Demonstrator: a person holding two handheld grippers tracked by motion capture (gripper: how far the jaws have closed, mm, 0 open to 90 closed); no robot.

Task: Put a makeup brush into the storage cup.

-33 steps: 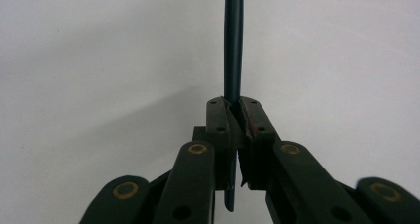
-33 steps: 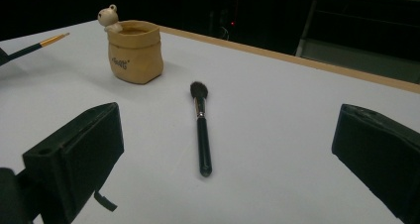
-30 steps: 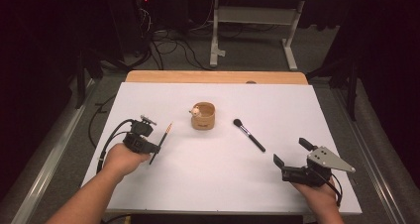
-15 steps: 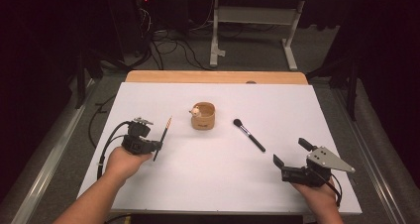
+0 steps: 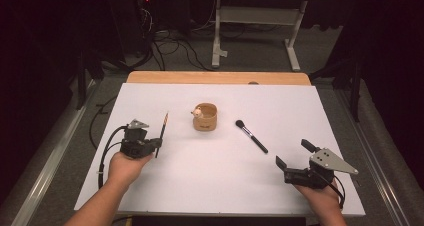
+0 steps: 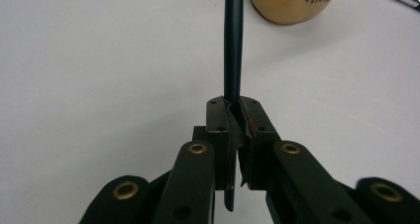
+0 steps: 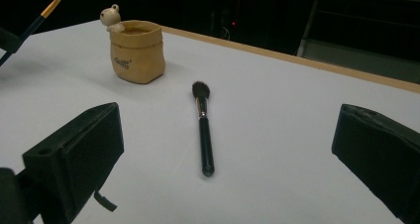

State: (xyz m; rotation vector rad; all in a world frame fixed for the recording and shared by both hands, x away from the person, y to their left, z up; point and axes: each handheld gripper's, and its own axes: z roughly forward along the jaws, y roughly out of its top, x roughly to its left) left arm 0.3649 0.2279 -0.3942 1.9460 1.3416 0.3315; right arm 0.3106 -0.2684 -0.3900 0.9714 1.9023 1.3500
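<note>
1. Nearest, the right gripper (image 5: 295, 161) rested low on the white counter (image 5: 210, 186) with its jaws spread wide and nothing between them, seemingly waiting its turn.
2. Beside it to the left, the left gripper (image 5: 156, 146) had its jaws clenched on a thin dark brush (image 5: 161, 133), gripped near the lower end so the copper-tipped end pointed away toward the pot, probably ready to be dropped in.
3. Farther out, a black makeup brush (image 7: 203, 130) lay flat on the counter, bristles toward the far side, between the right gripper and the pot.
4. Beyond that stood the small tan pot (image 5: 205, 117) with a little figure on its rim; its inside was hard to see, and its printed lettering was too blurred to read.
</note>
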